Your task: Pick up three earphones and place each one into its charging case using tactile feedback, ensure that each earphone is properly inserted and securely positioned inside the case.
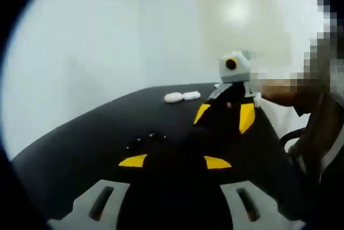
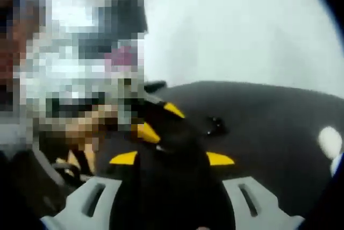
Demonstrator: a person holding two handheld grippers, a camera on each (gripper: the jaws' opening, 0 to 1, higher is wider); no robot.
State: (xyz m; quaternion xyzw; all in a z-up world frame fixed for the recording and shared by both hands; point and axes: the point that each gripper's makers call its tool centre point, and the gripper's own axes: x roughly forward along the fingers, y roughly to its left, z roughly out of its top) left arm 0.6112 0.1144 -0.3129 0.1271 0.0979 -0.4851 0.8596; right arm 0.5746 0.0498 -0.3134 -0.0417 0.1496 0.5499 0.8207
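Small dark earphones [image 1: 145, 138] lie on the black table [image 1: 80, 144], just ahead of my left gripper [image 1: 175, 162], whose yellow-tipped jaws stand open with nothing between them. Two white charging cases [image 1: 181, 96] rest side by side near the table's far edge. To their right my right gripper [image 1: 224, 115] hovers over the table, jaws apart. In the right gripper view my right gripper [image 2: 172, 158] is open, the dark earphones [image 2: 215, 125] lie just beyond it, and a white case [image 2: 329, 141] sits at the right edge. The left gripper [image 2: 159, 121] comes in from the left.
A person's hand [image 1: 279, 90] holds the right gripper near the table's right edge, with a sleeve [image 1: 317, 149] below it. Another hand [image 2: 80, 128] shows at the left. Behind the table is a plain white wall [image 1: 107, 36]. The picture is blurred.
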